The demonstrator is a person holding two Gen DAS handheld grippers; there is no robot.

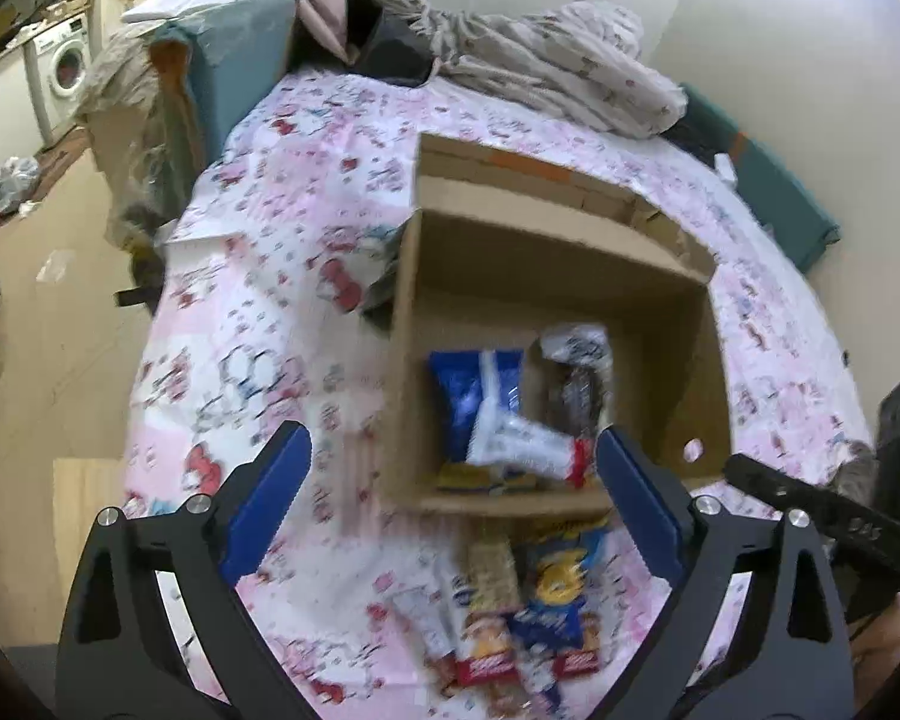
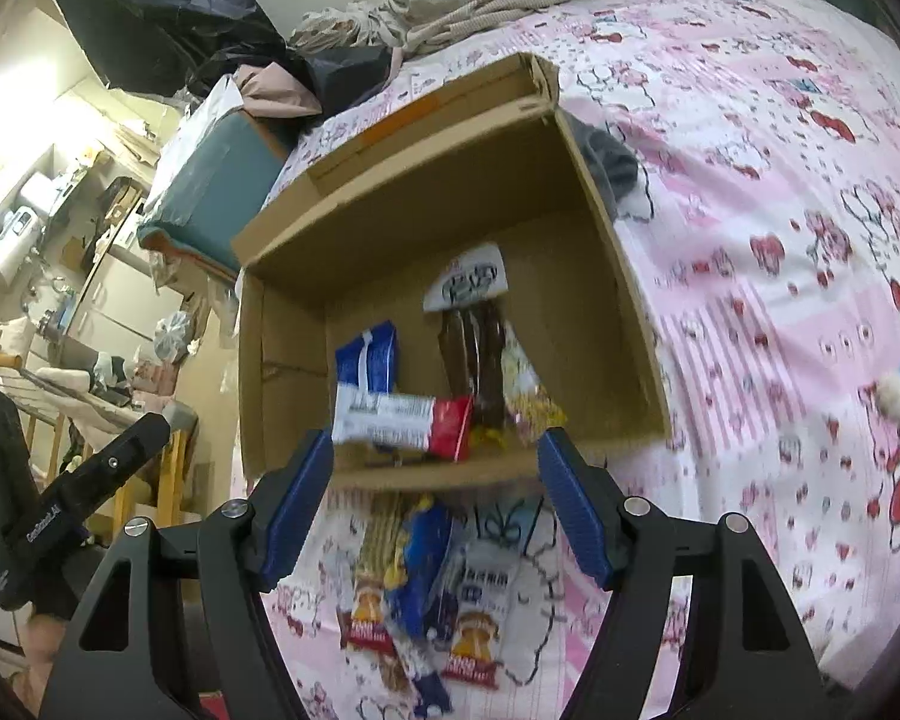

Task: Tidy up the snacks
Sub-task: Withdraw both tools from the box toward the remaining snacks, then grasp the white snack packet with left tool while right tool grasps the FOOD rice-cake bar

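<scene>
Cardboard box (image 2: 594,276) on the bed holds several snack packets (image 2: 402,414); a pile of snacks (image 2: 438,594) lies just outside. My left gripper (image 1: 450,492) and right gripper (image 2: 435,504) gape, empty. Roughly halfway.

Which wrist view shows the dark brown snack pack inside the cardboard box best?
The right wrist view: the brown snack pack stands sharp against the cardboard box wall, white label visible. In the left wrist view it is motion-blurred and indistinct.
</scene>
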